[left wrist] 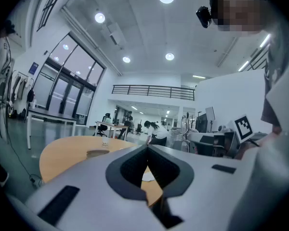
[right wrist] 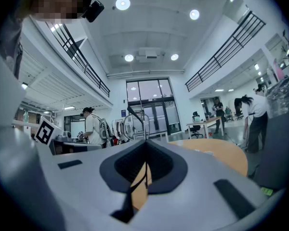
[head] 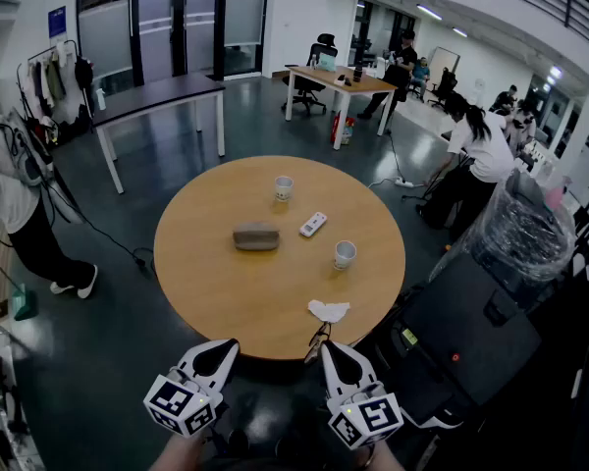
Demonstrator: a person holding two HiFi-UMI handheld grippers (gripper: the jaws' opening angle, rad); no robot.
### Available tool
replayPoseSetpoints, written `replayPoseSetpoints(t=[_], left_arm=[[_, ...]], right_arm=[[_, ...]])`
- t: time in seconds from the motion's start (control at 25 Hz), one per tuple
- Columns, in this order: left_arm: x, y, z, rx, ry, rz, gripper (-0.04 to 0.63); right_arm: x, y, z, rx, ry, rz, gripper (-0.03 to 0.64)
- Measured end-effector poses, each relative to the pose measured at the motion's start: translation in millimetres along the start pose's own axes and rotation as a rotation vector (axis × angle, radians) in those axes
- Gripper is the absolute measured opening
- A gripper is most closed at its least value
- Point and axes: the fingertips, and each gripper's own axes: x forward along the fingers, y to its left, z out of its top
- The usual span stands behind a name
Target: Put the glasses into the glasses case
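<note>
A grey-brown glasses case (head: 256, 236) lies closed near the middle of the round wooden table (head: 216, 292); the left gripper view shows the case (left wrist: 97, 153) far off. My right gripper (head: 328, 349) hangs at the table's near edge, shut on a thin arm of the glasses (head: 318, 340). In the right gripper view the gripper (right wrist: 145, 141) has its jaws closed on the wire frame, and the glasses' lens (right wrist: 135, 126) stands up just beyond the tips. My left gripper (head: 232, 347) is shut and holds nothing, below the table's near edge; in its own view the left gripper (left wrist: 147, 147) points across the table.
On the table are a white remote (head: 313, 224), two paper cups (head: 284, 187) (head: 345, 254) and a crumpled white cloth (head: 328, 310). A black machine (head: 471, 332) stands close at the right. People work around the room; cables lie on the floor.
</note>
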Motion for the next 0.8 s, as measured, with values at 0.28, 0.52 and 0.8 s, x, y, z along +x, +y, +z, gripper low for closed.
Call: replayPoseSetpoints(t=[0.28,0.52,0.8], left_arm=[[0,3,9,0.004,-0.033,0.003,0.006],[-2,6,8,-0.001,-0.034,0.005,0.006],[-5,10,6,-0.035,-0.037,0.003,0.006]], right_arm=[[2,-2,2,0.012,-0.008,-0.013,-0.011],[4,2,-1,0.017,-0.004,-0.014,-0.011],[7,6,-4,0.019,0.004,-0.02,-0.011]])
